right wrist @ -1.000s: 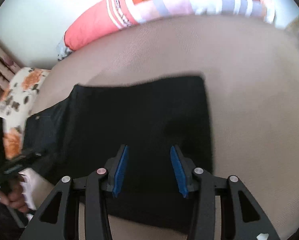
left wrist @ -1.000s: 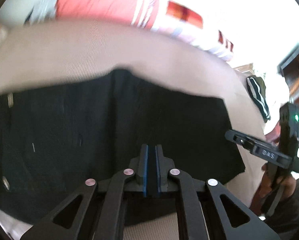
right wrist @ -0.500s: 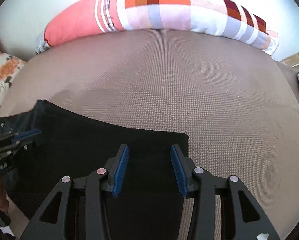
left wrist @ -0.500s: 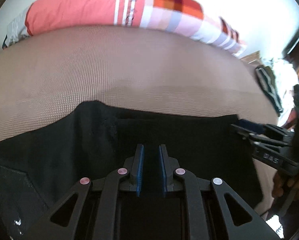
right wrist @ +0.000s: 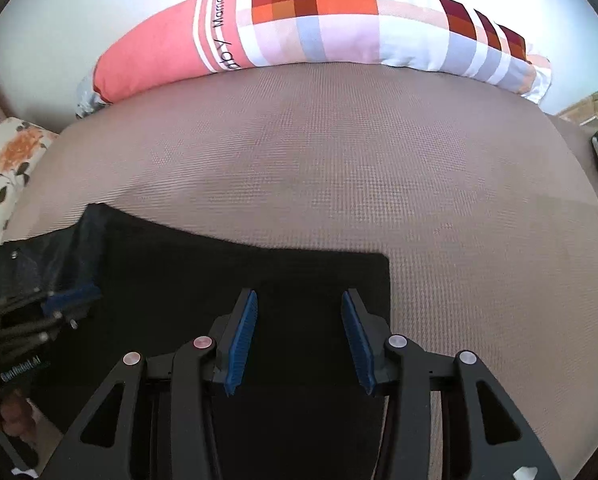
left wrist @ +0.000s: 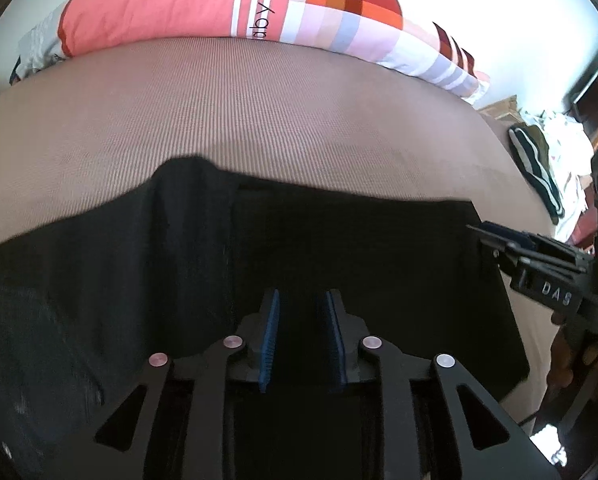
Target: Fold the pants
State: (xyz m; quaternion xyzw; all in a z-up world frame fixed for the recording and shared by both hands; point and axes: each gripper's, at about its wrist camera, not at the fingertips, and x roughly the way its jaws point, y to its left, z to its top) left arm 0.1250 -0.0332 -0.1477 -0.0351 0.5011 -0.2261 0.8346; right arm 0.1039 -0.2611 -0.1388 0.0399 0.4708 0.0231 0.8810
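Observation:
Black pants (left wrist: 339, 240) lie flat on a beige bed cover, folded, with a straight far edge. In the right wrist view the pants (right wrist: 227, 276) end in a square corner just right of the gripper. My left gripper (left wrist: 301, 338) is open a little and empty, low over the pants' middle. My right gripper (right wrist: 299, 342) is wide open and empty over the pants near their right end. The right gripper also shows at the right edge of the left wrist view (left wrist: 539, 256), and the left gripper at the left edge of the right wrist view (right wrist: 47, 316).
A long pink and checked pillow (right wrist: 307, 28) lies along the far side of the beige bed cover (right wrist: 339, 152). A floral cushion (right wrist: 7, 164) sits at far left. Striped dark clothing (left wrist: 535, 168) and other laundry lie off the bed's right end.
The left gripper has opened from shut to a small gap. Both grippers have swung over the pants, which now lie nearer and lower in both views. The right gripper stays wide open.

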